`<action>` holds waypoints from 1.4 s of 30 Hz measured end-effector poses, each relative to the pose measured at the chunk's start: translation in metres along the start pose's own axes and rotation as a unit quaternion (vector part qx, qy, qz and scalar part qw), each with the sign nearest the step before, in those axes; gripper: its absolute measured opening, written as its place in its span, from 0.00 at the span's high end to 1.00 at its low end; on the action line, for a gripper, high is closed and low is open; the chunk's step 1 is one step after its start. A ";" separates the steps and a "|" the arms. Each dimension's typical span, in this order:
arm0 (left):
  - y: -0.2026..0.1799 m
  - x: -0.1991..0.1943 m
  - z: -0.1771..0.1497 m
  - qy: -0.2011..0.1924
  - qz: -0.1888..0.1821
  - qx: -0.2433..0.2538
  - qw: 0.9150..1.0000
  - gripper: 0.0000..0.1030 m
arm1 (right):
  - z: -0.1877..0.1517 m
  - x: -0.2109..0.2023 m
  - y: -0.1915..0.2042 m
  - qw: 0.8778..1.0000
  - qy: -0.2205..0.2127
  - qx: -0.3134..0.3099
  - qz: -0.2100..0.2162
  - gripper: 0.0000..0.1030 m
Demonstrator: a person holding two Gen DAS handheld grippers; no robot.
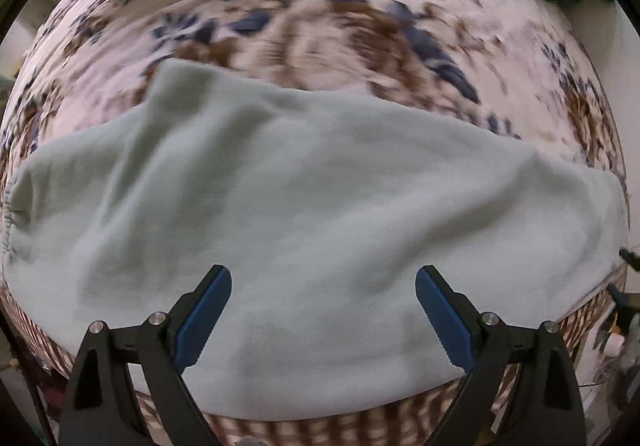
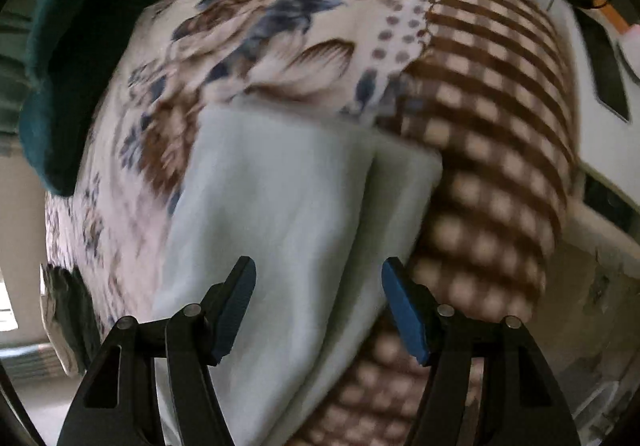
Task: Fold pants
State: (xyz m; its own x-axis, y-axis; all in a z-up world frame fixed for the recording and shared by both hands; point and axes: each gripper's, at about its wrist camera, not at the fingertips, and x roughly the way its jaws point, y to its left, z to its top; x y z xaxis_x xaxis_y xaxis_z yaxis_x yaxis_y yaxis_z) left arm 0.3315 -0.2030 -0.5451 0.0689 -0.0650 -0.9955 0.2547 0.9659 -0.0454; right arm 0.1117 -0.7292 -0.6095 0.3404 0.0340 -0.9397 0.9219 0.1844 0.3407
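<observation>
Your pants [image 1: 304,213], pale mint green, lie on the bedspread [image 1: 320,37], and everything here is placed from them. In the left wrist view they stretch wide across the flowered cloth, the gathered waistband at their left end. Your left gripper [image 1: 323,288] hangs above their near edge, its blue pads [image 1: 204,316] spread wide with nothing pinched between them. In the right wrist view the pants run away from you in two layers beside the brown checked border [image 2: 492,149]. Your right gripper [image 2: 319,286] is over them, jaws apart and clamping nothing. Beyond the pants, dark green clothes [image 2: 64,77] sit at the bedspread's far edge.
</observation>
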 end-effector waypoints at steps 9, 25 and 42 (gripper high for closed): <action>-0.055 0.003 -0.004 0.007 0.032 0.035 0.999 0.08 | 0.017 -0.018 0.006 0.999 -0.004 -0.044 0.017 0.92; -0.063 0.083 0.007 0.050 0.013 0.004 0.999 0.00 | 0.025 0.013 -0.053 0.994 0.092 -0.023 0.059 0.29; -0.071 0.048 -0.004 0.058 0.018 -0.007 0.998 0.00 | 0.010 0.040 -0.023 0.995 0.078 -0.026 0.064 0.72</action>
State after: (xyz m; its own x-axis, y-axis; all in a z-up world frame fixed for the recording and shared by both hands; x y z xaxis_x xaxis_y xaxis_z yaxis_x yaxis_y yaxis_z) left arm 0.3126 -0.2735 -0.5897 -0.0345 -0.0010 -0.9994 0.2399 0.9707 -0.0092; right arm 0.1060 -0.7419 -0.6550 0.4169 0.2120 -0.8839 0.8613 0.2186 0.4587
